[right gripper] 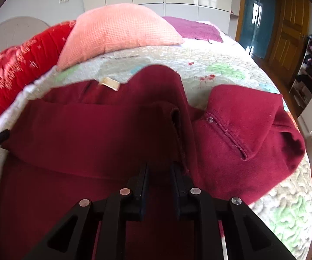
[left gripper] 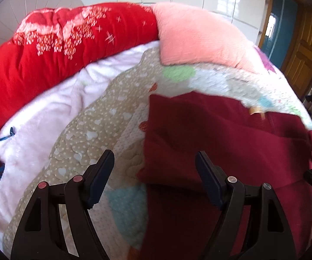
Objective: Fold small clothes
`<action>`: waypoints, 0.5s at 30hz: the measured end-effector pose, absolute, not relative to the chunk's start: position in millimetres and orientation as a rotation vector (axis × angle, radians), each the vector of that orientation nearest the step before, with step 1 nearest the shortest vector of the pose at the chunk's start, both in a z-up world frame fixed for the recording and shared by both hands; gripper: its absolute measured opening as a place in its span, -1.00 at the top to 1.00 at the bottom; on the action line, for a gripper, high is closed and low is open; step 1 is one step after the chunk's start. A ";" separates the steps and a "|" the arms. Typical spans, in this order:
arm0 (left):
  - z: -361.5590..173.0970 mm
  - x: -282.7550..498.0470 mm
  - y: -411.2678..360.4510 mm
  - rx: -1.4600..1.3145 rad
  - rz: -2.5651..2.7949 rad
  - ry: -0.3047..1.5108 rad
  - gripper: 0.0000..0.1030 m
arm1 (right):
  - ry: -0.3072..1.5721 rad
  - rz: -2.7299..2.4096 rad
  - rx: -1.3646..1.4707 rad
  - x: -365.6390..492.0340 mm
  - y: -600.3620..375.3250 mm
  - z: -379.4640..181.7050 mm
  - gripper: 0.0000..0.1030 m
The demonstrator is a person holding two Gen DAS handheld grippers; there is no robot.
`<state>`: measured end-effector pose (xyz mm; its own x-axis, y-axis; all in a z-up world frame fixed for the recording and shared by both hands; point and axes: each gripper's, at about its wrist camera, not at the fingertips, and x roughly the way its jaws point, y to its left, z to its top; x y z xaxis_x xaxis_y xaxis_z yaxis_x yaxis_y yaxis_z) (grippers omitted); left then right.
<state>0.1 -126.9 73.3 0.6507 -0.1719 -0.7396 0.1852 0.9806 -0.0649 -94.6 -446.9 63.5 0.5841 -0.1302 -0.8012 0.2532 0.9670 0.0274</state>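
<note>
Left wrist view, claw: the left gripper (left gripper: 155, 164) stood wide apart with nothing between its fingers, hovering over the left edge of the dark red garment (left gripper: 221, 143).
Garment against left claw: its left border ran between the two fingers; one finger hung over the patterned quilt (left gripper: 104, 117), the other over the red cloth.
Right wrist view, claw: the right gripper (right gripper: 159, 173) showed a narrow gap; red cloth lay under and just ahead of the tips, but whether the pads pinched a fold could not be told.
Garment against right claw: a folded-over layer with a rolled edge lay straight ahead of the tips, and a seamed sleeve or flap spread off to the right of them.
Hidden or unclear: the garment's near end was cut off behind both grippers; its kind was not certain, and motion blur softened its outline.
Lie of the garment: flat on the quilt, long axis running away from the claws toward the pink pillow (right gripper: 121, 32), with the pale label (right gripper: 109, 83) at the far edge.
Beyond the garment: the red bedding (left gripper: 58, 49) lay left of the pillow.
</note>
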 end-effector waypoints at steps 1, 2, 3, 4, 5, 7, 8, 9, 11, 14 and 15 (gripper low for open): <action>77.3 -3.6 -129.6 0.013 -0.214 0.833 -0.51 | 0.899 -0.222 0.153 -102.0 -447.1 71.2 0.49; 81.3 -8.4 -134.0 0.015 -0.227 0.826 -0.51 | 0.887 -0.226 0.147 -107.0 -445.8 75.0 0.39; 83.7 -12.2 -137.7 0.019 -0.236 0.821 -0.51 | 0.874 -0.231 0.137 -112.7 -444.7 79.3 0.34; 85.4 -15.8 -142.1 0.024 -0.245 0.816 -0.51 | 0.857 -0.235 0.130 -121.3 -444.8 83.7 0.26; 87.3 -21.2 -148.1 0.032 -0.256 0.811 -0.51 | 0.848 -0.236 0.134 -127.3 -446.0 85.5 0.24; 88.2 -28.5 -157.1 0.044 -0.271 0.805 -0.51 | 0.842 -0.241 0.156 -140.8 -450.4 86.5 0.23; 87.8 -32.4 -162.7 0.053 -0.279 0.807 -0.51 | 0.841 -0.242 0.163 -144.3 -452.6 86.0 0.23; 87.1 -34.7 -166.4 0.055 -0.285 0.809 -0.51 | 0.838 -0.245 0.171 -149.7 -454.6 85.4 0.23; 84.2 -40.8 -174.6 0.054 -0.301 0.817 -0.51 | 0.840 -0.253 0.185 -159.1 -459.8 82.7 0.23; 78.2 -47.2 -186.7 0.066 -0.320 0.836 -0.51 | 0.835 -0.271 0.207 -173.4 -469.5 79.7 0.23; 76.6 -49.4 -190.6 0.070 -0.326 0.838 -0.51 | 0.829 -0.278 0.213 -178.5 -473.1 79.9 0.22</action>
<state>-49.4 -190.6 76.6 0.6229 -0.2558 -0.7393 0.3108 0.9482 -0.0663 -178.5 -473.1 79.9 0.6430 -0.1594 -0.7491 0.3241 0.9428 0.0776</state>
